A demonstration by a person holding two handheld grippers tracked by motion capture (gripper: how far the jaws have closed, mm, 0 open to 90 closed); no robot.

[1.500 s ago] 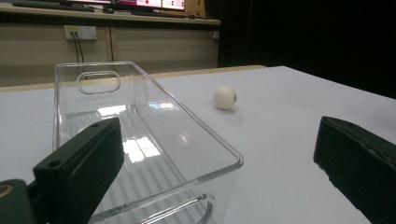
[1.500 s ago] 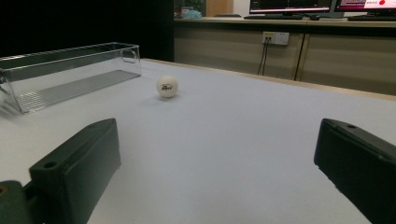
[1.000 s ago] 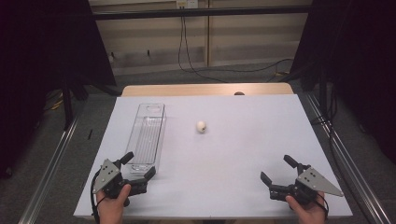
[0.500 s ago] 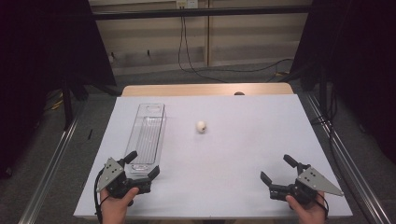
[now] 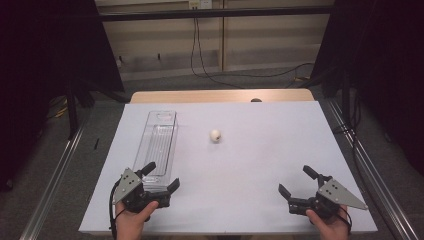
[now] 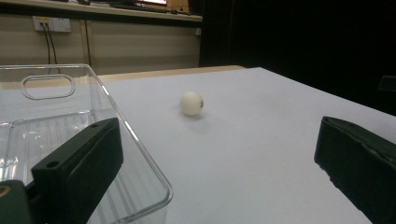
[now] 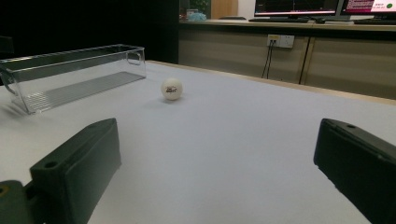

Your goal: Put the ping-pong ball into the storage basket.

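The left claw (image 5: 161, 176) is edging toward the near end of the clear bin (image 5: 159, 140), jaws spread and empty. The ball (image 5: 215, 135) is lying mid-table, ahead and right of it, nearer than to the spread right claw (image 5: 298, 181).

We see a table (image 5: 300, 150) whose top is covered by a white sheet; a strip of bare light wood shows along its far edge. Directly on the sheet lies a clear plastic bin (image 5: 159, 140), long and narrow, set lengthwise on the left half with a handle slot in its far end wall. Its ribbed floor shows through the walls in both gripper views, and we see nothing inside it. To its right, well apart from it, a small white ball (image 5: 215, 135) sits near the middle of the sheet, with a faint dark mark on its side.
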